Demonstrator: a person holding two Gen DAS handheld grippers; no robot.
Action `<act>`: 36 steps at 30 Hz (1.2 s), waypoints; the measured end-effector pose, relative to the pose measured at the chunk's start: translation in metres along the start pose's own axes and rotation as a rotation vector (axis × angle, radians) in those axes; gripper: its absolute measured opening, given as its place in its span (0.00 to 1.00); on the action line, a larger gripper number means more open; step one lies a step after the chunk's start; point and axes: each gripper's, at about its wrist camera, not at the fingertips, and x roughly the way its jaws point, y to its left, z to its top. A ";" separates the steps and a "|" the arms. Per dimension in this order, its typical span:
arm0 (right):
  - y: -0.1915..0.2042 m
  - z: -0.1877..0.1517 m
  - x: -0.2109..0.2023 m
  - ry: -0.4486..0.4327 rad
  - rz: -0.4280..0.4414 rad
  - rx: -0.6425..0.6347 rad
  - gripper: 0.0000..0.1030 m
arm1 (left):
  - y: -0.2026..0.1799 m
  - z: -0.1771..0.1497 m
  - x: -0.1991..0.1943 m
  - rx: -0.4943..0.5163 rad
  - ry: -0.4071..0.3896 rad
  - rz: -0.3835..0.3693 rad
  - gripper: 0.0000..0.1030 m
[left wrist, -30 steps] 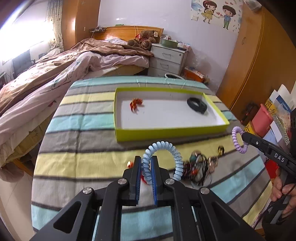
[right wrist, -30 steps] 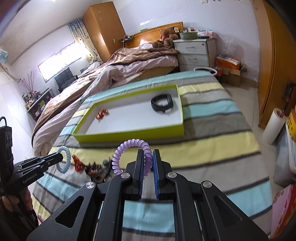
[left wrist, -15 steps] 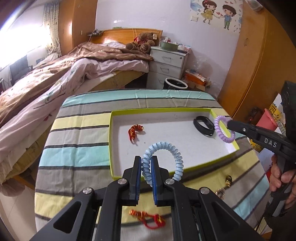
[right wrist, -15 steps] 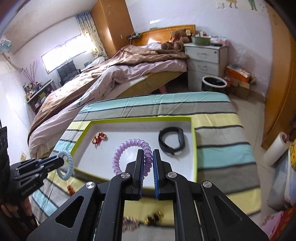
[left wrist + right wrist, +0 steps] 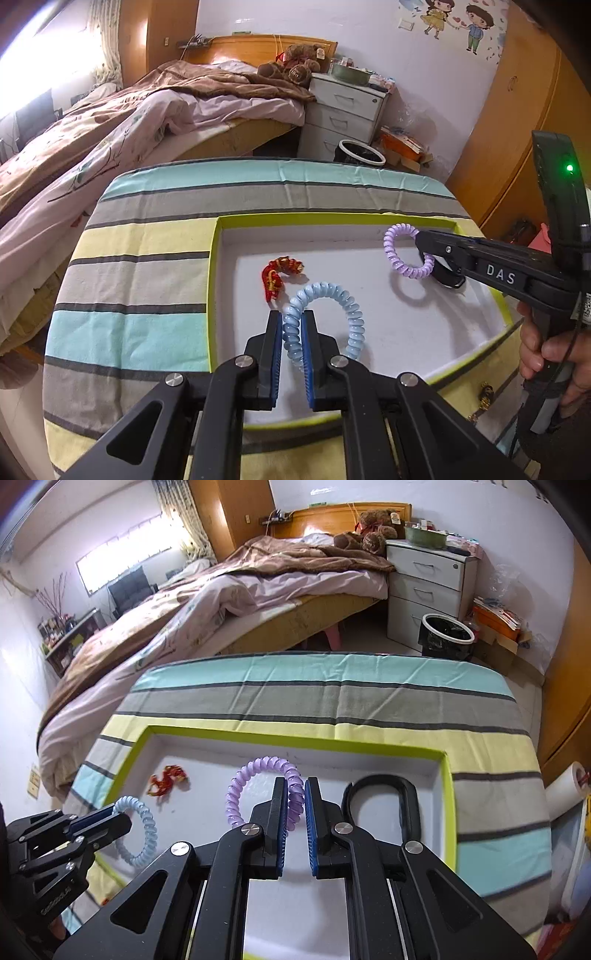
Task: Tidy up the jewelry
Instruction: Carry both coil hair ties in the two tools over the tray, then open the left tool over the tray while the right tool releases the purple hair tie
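A white tray with a lime-green rim [image 5: 213,280] [image 5: 295,743] lies on the striped table. My left gripper [image 5: 291,319] [image 5: 120,818] is shut on a light-blue spiral hair tie [image 5: 351,317] [image 5: 142,834], held over the tray's near left part. My right gripper [image 5: 295,786] [image 5: 419,240] is shut on a purple spiral hair tie [image 5: 240,786] [image 5: 393,251], held over the tray's right part. In the tray lie a red beaded piece [image 5: 277,273] [image 5: 166,777] and a black band [image 5: 410,801] [image 5: 448,278], the band partly hidden behind the right gripper.
Small gold jewelry [image 5: 485,393] lies on the striped cloth [image 5: 129,258] in front of the tray's near right corner. A hand [image 5: 546,343] grips the right tool's handle. Beyond the table are a bed [image 5: 110,122], a white drawer unit [image 5: 343,110] and a bin [image 5: 445,635].
Both grippers, each still holding its hair tie, moved forward from the jewelry pile on the cloth to above the tray. The pile has dropped out of view.
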 end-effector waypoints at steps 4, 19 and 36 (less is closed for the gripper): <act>0.002 0.005 0.014 0.026 -0.008 -0.016 0.09 | 0.006 0.001 0.010 -0.011 0.023 0.007 0.10; 0.000 0.003 0.032 0.069 -0.011 -0.031 0.09 | 0.009 -0.002 0.020 -0.028 0.054 0.004 0.10; -0.001 0.005 0.026 0.038 -0.012 -0.013 0.16 | 0.007 0.000 0.015 -0.029 0.035 0.008 0.24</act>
